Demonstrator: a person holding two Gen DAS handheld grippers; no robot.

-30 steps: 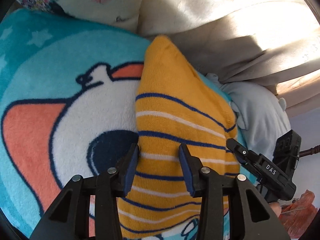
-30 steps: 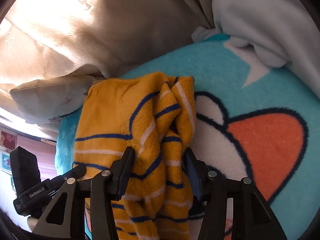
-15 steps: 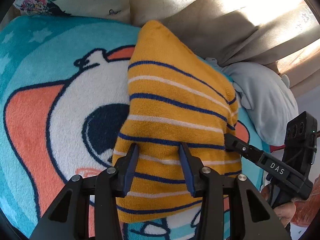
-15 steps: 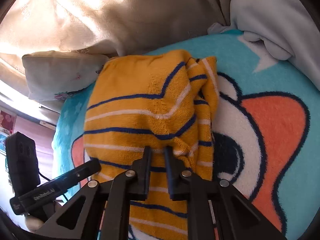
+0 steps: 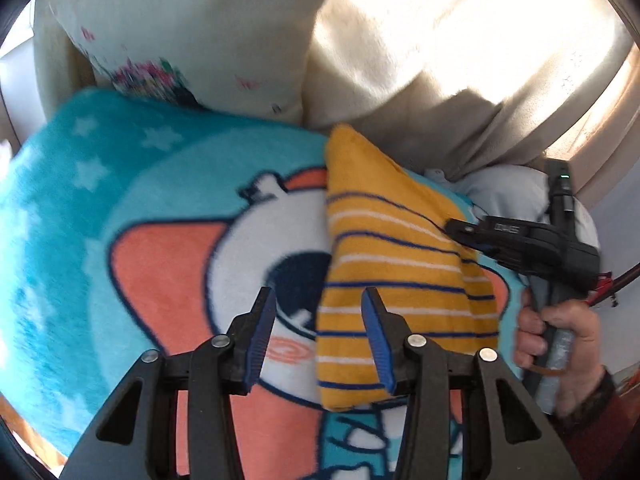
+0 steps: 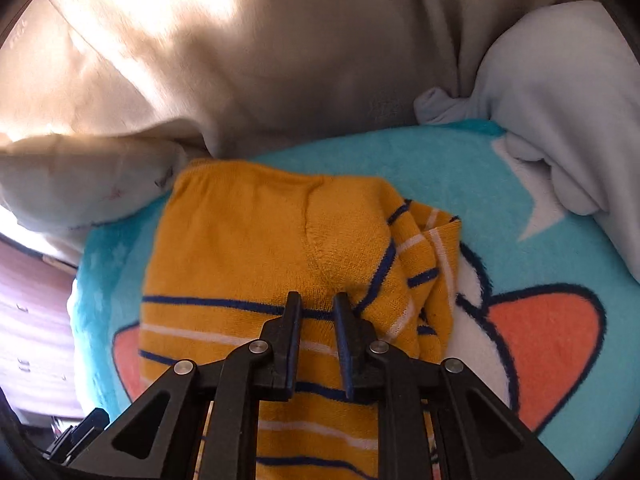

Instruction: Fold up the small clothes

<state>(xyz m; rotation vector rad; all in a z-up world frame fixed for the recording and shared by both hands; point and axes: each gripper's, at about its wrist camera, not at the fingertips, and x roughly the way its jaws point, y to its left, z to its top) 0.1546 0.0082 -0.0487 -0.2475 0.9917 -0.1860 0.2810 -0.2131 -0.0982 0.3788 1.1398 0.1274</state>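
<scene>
A yellow sweater [image 5: 396, 280] with navy and white stripes lies folded on a turquoise blanket [image 5: 120, 200] printed with a white and orange cartoon figure. The sweater sits toward the far side of the blanket, its top end close to the beige curtain [image 5: 440, 60] that hangs behind. From the right wrist view the sweater [image 6: 248, 248] shows a plain yellow upper part and stripes lower down, with a bunched, rumpled fold along the edge that faces the orange patch of the blanket [image 6: 560, 200].

The left claw [image 5: 316, 340] hangs above the blanket at the sweater's near edge. Its blue-padded fingers [image 5: 260, 336] stand apart and are spreading wider; one pad is over the cartoon print, the other over the striped cloth, and neither presses on anything.

The right claw [image 6: 316, 308] points down at the sweater's middle, near the first navy stripe. Its jaws are narrow with a small gap and are easing apart; the sweater lies under them, but the pads do not pinch it. In the left wrist view the right claw [image 5: 460, 230] reaches over the sweater's far edge, gripped by a hand [image 5: 560, 344] with a dark red sleeve [image 5: 600, 420] at the wrist.

A white pillow [image 5: 192, 40] with a small flower print leans beyond the blanket, beside the curtain. A pale grey cloth [image 6: 560, 100] is heaped on the blanket's edge, on the other side of the sweater from the pillow.
</scene>
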